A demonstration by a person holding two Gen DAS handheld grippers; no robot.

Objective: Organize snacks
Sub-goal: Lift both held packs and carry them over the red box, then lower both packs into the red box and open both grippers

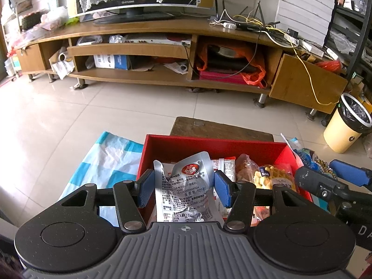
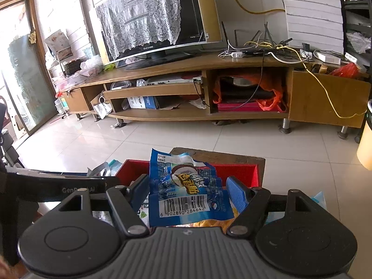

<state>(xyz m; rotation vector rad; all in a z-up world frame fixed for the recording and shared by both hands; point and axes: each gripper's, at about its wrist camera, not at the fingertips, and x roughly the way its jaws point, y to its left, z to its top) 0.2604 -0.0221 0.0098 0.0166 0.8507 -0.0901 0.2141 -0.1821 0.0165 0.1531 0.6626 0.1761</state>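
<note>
Left wrist view: left gripper point(image 1: 184, 189) sits over the near-left part of the red box point(image 1: 209, 145). A silver foil packet point(image 1: 186, 186) with a red logo and printed text stands upright between the blue pads point(image 1: 147, 190). The pads stand a little off the packet's edges, jaws about packet-wide; whether they actually pinch it I cannot tell, since the packet's lower end is hidden behind the gripper body.

Red box contents, at 1 to 2 o'clock from the left gripper: a clear bag of small yellow biscuits point(image 1: 270, 177), and a brown snack bag point(image 1: 245, 167) just beside it. The box rests on a brown wooden stool point(image 1: 220, 127). A blue-and-white checked cloth point(image 1: 104, 160) lies at 10 o'clock, outside the box wall. The right gripper point(image 1: 330, 181) enters at 3 o'clock, beside the box's right wall.

Right wrist view: right gripper point(image 2: 188, 191) is above the red box point(image 2: 241, 169). A blue snack bag point(image 2: 186, 190), barcode facing the camera, stands between the fingers point(image 2: 236, 194). Jaws are at medium width; the right pad appears to touch the bag's edge, the left contact is hidden, so the grip is uncertain.

Background, 12 o'clock: wooden TV stand point(image 2: 186, 69), lace-draped television point(image 2: 151, 23). Yellow waste bin point(image 1: 346, 125) at 2 o'clock in the left view.
</note>
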